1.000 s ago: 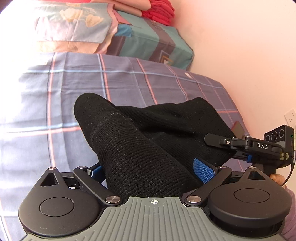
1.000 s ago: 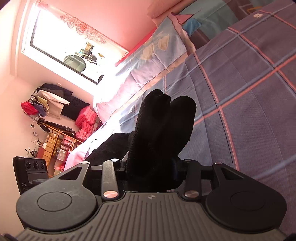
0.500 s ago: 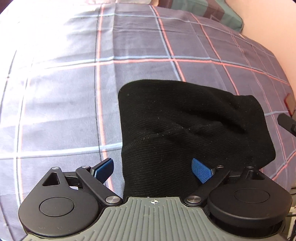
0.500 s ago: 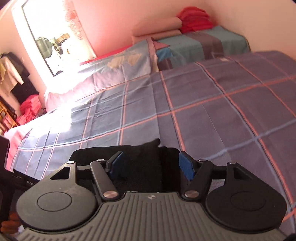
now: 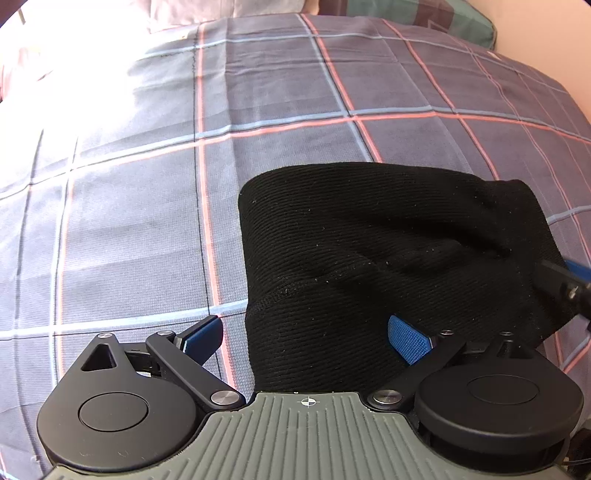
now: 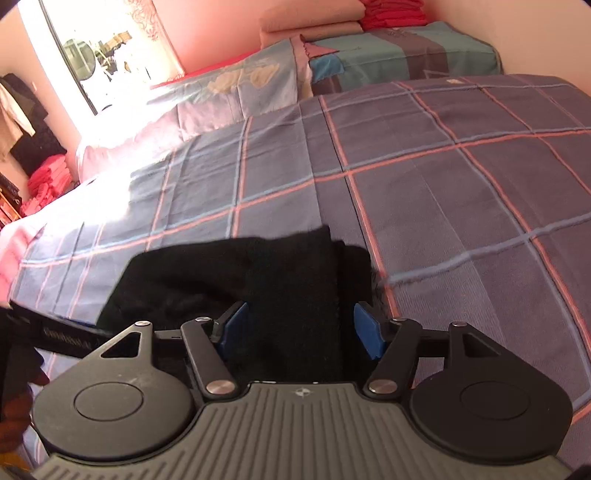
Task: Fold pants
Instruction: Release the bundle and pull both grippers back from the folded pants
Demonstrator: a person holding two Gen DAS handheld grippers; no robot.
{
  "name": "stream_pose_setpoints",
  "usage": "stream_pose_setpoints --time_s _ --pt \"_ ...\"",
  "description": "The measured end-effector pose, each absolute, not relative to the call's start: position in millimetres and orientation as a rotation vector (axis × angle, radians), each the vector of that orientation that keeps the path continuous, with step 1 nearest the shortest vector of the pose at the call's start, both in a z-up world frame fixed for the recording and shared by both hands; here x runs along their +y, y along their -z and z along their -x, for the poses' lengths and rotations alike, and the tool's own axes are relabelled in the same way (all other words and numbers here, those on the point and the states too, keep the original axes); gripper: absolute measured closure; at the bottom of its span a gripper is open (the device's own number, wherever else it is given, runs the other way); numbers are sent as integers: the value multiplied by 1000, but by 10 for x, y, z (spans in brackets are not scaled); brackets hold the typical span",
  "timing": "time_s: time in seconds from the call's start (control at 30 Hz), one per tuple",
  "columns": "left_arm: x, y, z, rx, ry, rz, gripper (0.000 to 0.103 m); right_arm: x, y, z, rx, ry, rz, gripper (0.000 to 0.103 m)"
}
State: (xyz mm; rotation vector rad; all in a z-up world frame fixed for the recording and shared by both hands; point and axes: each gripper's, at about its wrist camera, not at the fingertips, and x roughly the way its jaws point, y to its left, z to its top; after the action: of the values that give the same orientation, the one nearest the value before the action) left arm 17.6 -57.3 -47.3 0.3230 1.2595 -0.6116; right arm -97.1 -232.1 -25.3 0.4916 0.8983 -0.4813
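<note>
The black knit pants [image 5: 391,258] lie folded in a compact bundle on the plaid bedspread [image 5: 147,184]. My left gripper [image 5: 306,336] is open, its blue pads astride the near left edge of the bundle, just above it. In the right wrist view the pants [image 6: 266,273] lie flat under my right gripper [image 6: 299,328], which is open with its pads apart over the bundle's right end. The tip of the right gripper [image 5: 565,277] shows at the far right of the left wrist view.
The plaid bedspread [image 6: 443,177] stretches away in front of the pants. Pillows [image 6: 236,92] and a folded teal blanket [image 6: 399,55] lie at the head of the bed, with red folded cloth [image 6: 391,11] on top. A wall runs along the right side.
Both grippers lowered the pants onto the bed and opened, letting go of the fabric. The bundle now lies flat instead of hanging from the jaws.
</note>
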Motion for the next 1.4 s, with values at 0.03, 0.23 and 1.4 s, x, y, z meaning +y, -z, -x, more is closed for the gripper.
stream_pose_setpoints --time_s 0.03,0.23,1.4 --pt "-578 480 -174 1263 617 -322 0 -2405 295 1058 881 485 -586 31" --pt "-617 479 -130 1239 599 -343 0 -2437 233 1211 868 495 -658 33" --pt "0 152 671 1221 512 -462 0 -1584 -62 1450 958 485 -486 24"
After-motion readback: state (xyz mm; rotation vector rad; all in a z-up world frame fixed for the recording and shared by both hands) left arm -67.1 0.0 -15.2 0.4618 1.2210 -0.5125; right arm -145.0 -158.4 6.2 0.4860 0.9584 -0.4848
